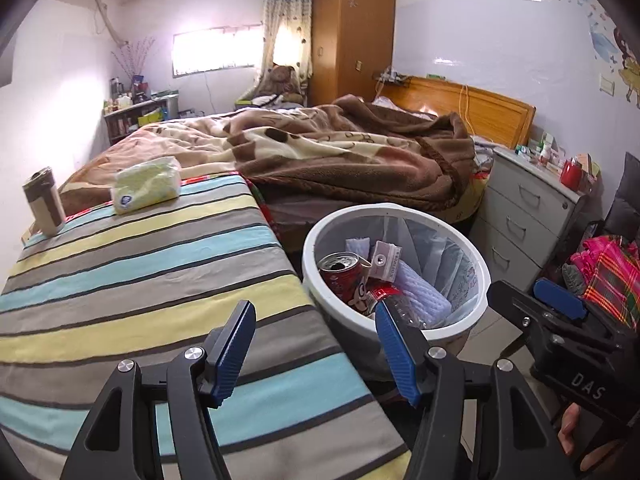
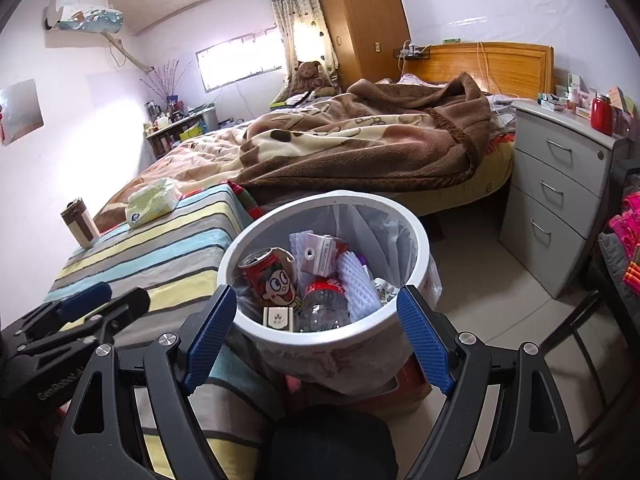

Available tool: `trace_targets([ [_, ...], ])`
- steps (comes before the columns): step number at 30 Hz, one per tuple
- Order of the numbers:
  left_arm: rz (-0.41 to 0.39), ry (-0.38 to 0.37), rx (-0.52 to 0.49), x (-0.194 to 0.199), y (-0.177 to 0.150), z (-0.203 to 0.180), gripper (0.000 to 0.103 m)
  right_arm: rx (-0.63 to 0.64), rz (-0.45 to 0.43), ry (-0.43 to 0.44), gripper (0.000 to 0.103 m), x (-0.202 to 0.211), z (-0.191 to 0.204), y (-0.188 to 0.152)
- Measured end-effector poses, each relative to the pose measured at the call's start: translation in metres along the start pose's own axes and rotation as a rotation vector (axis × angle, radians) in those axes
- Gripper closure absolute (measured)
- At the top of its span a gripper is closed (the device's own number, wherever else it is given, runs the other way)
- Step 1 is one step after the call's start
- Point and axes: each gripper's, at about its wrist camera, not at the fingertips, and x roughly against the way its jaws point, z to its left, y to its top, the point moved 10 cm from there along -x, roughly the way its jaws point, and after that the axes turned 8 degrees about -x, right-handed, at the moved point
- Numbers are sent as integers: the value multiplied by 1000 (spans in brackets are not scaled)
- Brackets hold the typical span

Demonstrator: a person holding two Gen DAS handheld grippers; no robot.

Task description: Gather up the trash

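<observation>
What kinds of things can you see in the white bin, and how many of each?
Cans: 1
Plastic bottles: 1
Small cartons: 2
Foam net sleeves: 2
Total: 6, all in the bin; smaller scraps are too hidden to count.

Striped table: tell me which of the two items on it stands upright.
The brown-and-white cup, at the table's far left corner, stands upright. The green tissue pack beside it lies flat.
</observation>
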Motion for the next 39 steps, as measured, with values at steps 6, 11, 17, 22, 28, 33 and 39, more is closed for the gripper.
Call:
trace_targets([
  [6, -34, 39, 11, 18, -4, 8, 41, 39, -21, 3, 19, 8, 11, -5],
  [11, -28, 55, 26, 21, -9, 13, 41, 34, -25, 13, 19, 12, 14, -9],
  [17, -37, 87, 23, 28, -16, 18, 41, 53, -46, 4, 19, 17, 19, -9],
  [22, -27, 88, 25, 27, -20, 19, 41, 52, -46, 5, 19, 17, 20, -10],
  [28, -28, 90, 32, 28, -21, 21, 41, 47, -46, 2, 19, 18, 22, -13],
  [33, -25, 87, 30, 28, -21, 22, 41, 43, -45, -2, 19, 18, 22, -14],
  [39, -28, 87, 31, 29, -21, 22, 41, 43, -43, -1, 19, 18, 22, -14],
])
